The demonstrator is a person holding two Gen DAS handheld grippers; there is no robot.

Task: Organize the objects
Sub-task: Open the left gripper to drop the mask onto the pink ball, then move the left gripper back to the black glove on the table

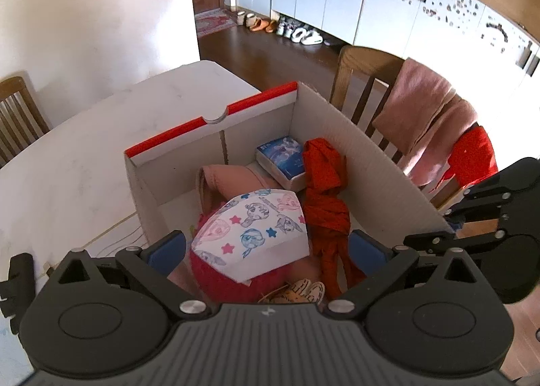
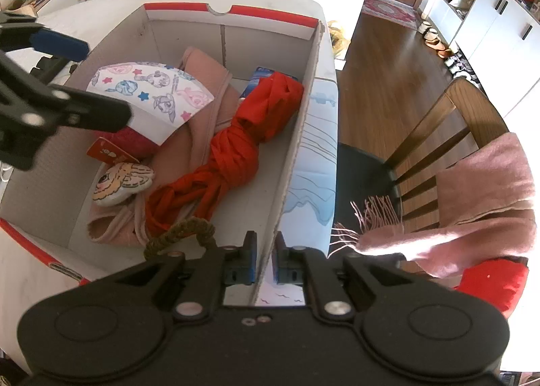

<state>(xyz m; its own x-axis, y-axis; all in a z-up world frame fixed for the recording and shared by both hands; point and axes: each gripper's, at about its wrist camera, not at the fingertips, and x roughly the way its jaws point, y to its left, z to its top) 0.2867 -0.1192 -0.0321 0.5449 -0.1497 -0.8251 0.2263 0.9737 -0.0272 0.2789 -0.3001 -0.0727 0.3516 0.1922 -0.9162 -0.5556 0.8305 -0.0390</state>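
Right hand-held gripper [image 2: 263, 264] clamps the cardboard box [image 2: 297, 136] wall, steadying it on the surface [image 1: 84, 149]. Left hand-held gripper [image 1: 266, 247] hangs wide open over the cartoon-print pack [image 1: 253, 227], lying inside the box beside the red scarf [image 1: 324, 197], nothing gripped.

Each claw is matte black plastic: a ribbed housing, two round raised discs at its near corners, and angular link arms pinned with silver screws. The left claw [image 1: 266, 244] carries blue finger pads [image 1: 167, 249]. The right claw [image 2: 264, 262] has matching blue pads [image 2: 243, 267].
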